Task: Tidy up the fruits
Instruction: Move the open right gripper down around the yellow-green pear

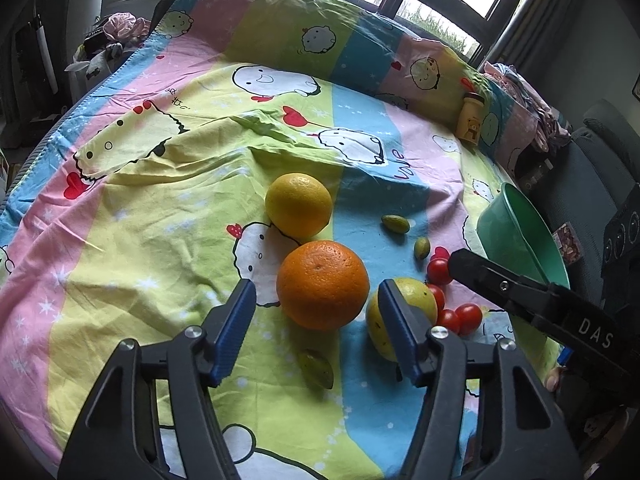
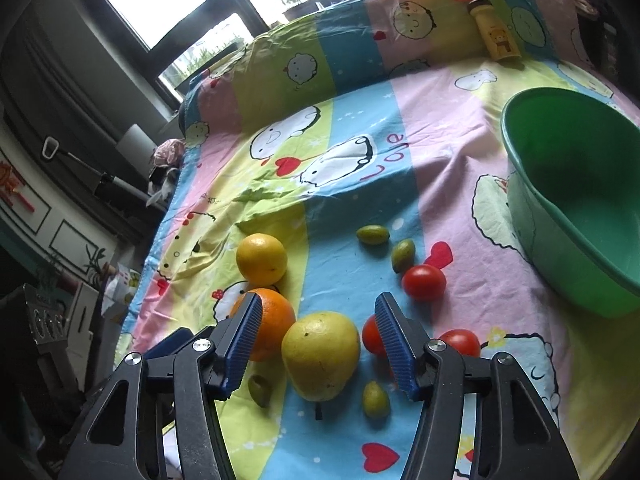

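Hovering over the cartoon bed sheet [image 1: 160, 208], the left gripper [image 1: 316, 304] sits half open w/ the round orange [image 1: 322, 284] between its blue pads, not touching. Right gripper [image 2: 318, 322] is half open around the yellow-green pear [image 2: 320, 354], also apart.

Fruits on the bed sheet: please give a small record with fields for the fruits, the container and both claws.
surface: cartoon bed sheet
large fruits: orange, yellow citrus, pear
small fruits: cherry tomatoes, green olive-like fruits
container: green basin, empty
left claw: open around orange
right claw: open around pear
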### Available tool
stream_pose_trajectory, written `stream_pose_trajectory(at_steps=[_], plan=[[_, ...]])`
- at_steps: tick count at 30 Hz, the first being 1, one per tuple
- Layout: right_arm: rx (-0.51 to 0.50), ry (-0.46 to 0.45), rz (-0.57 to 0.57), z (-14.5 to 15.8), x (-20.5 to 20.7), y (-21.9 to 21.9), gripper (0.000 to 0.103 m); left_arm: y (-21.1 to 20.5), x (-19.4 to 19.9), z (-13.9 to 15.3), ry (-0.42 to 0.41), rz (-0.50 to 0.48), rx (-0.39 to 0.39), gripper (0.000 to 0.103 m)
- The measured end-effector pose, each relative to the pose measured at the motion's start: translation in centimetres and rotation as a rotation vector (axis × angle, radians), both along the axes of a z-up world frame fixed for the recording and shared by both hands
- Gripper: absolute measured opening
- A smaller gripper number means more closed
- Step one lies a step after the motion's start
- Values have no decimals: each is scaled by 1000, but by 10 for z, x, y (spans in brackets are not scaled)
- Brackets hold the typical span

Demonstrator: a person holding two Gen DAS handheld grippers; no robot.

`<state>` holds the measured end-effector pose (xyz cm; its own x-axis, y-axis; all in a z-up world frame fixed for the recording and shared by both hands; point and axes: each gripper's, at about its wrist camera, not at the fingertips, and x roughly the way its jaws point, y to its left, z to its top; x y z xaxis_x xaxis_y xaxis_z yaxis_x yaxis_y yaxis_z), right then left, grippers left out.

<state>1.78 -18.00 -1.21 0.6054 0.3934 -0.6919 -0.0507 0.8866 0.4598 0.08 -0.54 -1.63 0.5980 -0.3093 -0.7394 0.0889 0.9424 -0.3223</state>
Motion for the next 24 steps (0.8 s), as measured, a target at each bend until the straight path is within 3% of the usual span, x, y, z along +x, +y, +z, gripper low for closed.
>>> stream_pose_trajectory(at_steps=[3, 11, 16, 24], plan=[[38, 5, 39, 0, 1, 6, 51, 0, 1, -4, 17, -6, -13, 59], [66, 80, 25, -12, 7, -4, 51, -15, -2, -4, 32, -115, -103, 55], [103, 130, 11, -22, 9, -14, 51, -35, -3, -8, 56, -177, -94, 49], [154, 175, 52, -29, 11, -11, 51, -45, -2, -15, 102, -225, -137, 48]])
